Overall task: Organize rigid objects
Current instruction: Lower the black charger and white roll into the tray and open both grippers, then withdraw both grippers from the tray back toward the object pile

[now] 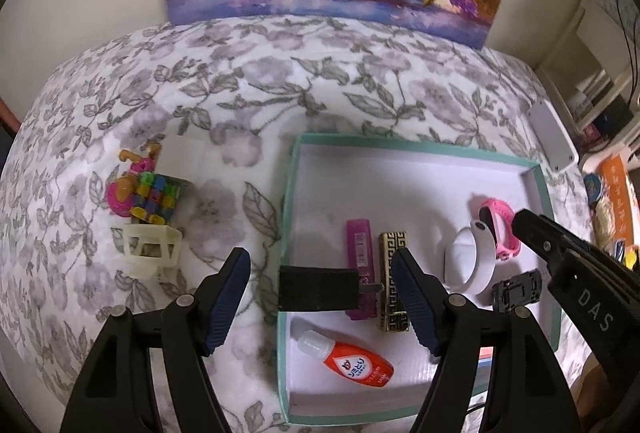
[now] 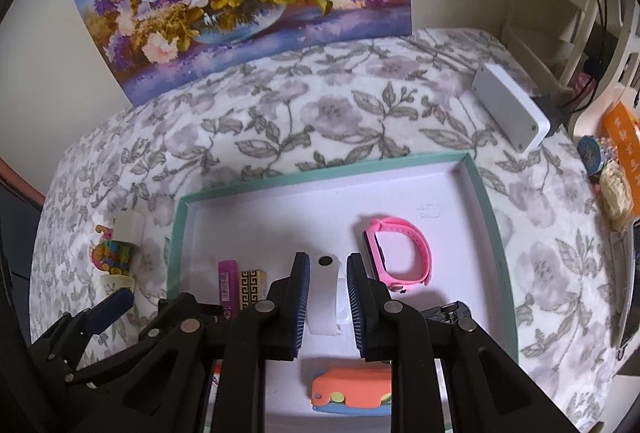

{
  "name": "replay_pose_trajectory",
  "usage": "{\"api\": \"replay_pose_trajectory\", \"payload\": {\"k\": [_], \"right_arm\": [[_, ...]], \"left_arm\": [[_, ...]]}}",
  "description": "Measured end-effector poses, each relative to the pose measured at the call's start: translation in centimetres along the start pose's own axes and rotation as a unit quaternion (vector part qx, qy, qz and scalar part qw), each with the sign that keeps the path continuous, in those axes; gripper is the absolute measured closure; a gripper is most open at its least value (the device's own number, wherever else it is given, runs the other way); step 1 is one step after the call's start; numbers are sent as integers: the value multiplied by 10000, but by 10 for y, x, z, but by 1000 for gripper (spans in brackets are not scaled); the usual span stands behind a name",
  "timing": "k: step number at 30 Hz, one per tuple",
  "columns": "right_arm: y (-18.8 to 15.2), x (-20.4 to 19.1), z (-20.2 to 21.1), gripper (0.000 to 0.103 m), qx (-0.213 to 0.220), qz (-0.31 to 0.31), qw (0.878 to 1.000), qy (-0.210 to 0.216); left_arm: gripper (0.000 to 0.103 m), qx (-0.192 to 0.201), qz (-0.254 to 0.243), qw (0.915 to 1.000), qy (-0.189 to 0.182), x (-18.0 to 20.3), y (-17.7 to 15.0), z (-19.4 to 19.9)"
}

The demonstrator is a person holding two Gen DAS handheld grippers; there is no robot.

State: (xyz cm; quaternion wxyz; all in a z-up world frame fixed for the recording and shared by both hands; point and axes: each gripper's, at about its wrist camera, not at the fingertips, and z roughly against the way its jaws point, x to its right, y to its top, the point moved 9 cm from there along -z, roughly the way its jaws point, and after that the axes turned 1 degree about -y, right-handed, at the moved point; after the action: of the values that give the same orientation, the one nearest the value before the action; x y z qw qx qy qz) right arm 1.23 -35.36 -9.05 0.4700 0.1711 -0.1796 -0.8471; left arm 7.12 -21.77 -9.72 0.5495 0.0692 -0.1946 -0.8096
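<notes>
two fingers astride teal box left edge, black strip between

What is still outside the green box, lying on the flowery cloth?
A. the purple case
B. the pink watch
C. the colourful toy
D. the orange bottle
C: the colourful toy sits on the flowery cloth left of the green box, while the pink watch, orange bottle and purple case all lie inside it.
</notes>
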Motion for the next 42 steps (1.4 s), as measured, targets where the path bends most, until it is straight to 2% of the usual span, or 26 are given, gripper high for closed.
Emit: {"api": "replay_pose_trajectory", "payload": {"k": [5,9,18,23,26,29,31,32,34,42], "right_arm": [[2,-2,7,82,75,66,9999,-24],[-2,-5,3,82,-27,85,9999,-49],[-14,-24,-10,79,-189,470,9986,-166],[-15,-31,-12,61,-184,554,9981,-216],[-14,-33,-12,56,-151,512,9985,-150],[-12,-36,-11,43,-114,515,9985,-123],[-12,-36,-11,41,-89,506,9986,-132],[-12,-37,-11,38,-91,504,9986,-125],[-11,-37,-11,29,-85,469,9988,-114],[-13,-37,-14,25,-128,465,9987,-183]], "left_arm": [[29,75,368,9993,29,-23,6,7],[29,90,612,9980,140,-42,6,9],[29,-185,1070,9932,427,-80,-3,-8],[28,-282,1211,9908,529,-91,-7,-14],[22,-279,1265,9900,551,-96,-7,-15],[22,-252,1315,9893,572,-101,-7,-13],[17,-235,1352,9887,607,-105,-6,-13],[11,-225,1367,9883,633,-108,-6,-13],[11,-188,1411,9872,718,-115,-6,-12],[10,-127,1681,9820,856,-143,-6,-10]]}}
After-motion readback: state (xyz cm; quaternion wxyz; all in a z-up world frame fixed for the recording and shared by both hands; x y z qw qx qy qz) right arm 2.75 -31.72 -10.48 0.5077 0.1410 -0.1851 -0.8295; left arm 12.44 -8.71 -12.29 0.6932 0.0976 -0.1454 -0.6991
